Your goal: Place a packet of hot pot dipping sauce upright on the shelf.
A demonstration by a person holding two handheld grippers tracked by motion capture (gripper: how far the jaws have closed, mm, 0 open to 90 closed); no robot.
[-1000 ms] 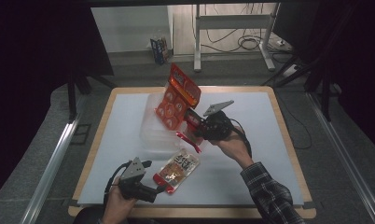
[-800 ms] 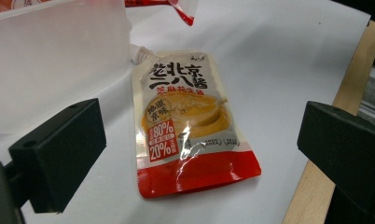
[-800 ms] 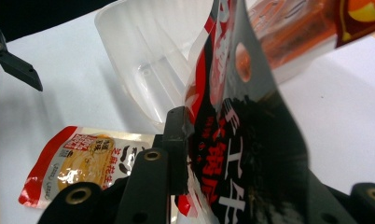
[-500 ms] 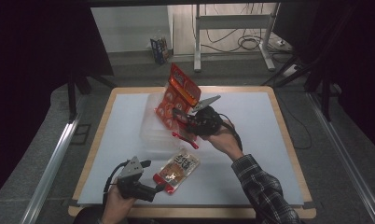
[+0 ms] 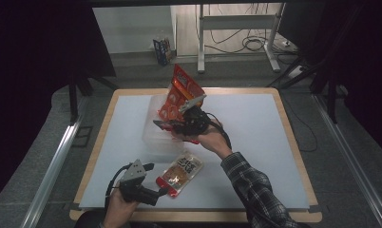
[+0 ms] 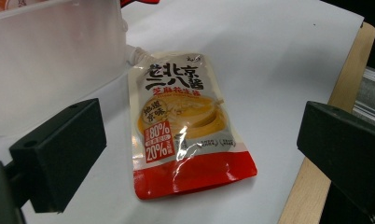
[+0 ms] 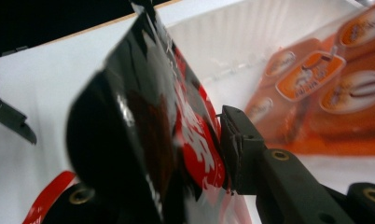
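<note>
The right tongs (image 5: 172,127) are clamped on a red snack packet (image 7: 195,135), its glossy foil pinched between the pads in the right gripper view; in the high view they sit near the centre of the bench (image 5: 255,142), over the near edge of a clear plastic tub (image 5: 153,137); at about one o'clock from them an orange bag (image 5: 182,92) stands tilted in the tub, its top leaning toward twelve o'clock; the person's right hand (image 5: 213,140) and checked sleeve (image 5: 255,190) run off toward five o'clock.

The left tongs (image 5: 156,194) stand wide with nothing between the jaws, low at about seven o'clock on the bench; straight ahead of them, at about two o'clock, a sauce pouch (image 6: 185,126) lies flat on the white surface, red band nearest the tongs, spout end just beside the tub's wall; the pouch lies apart from both jaws; the left hand (image 5: 115,209) grips the tool at the bench's near edge.
</note>
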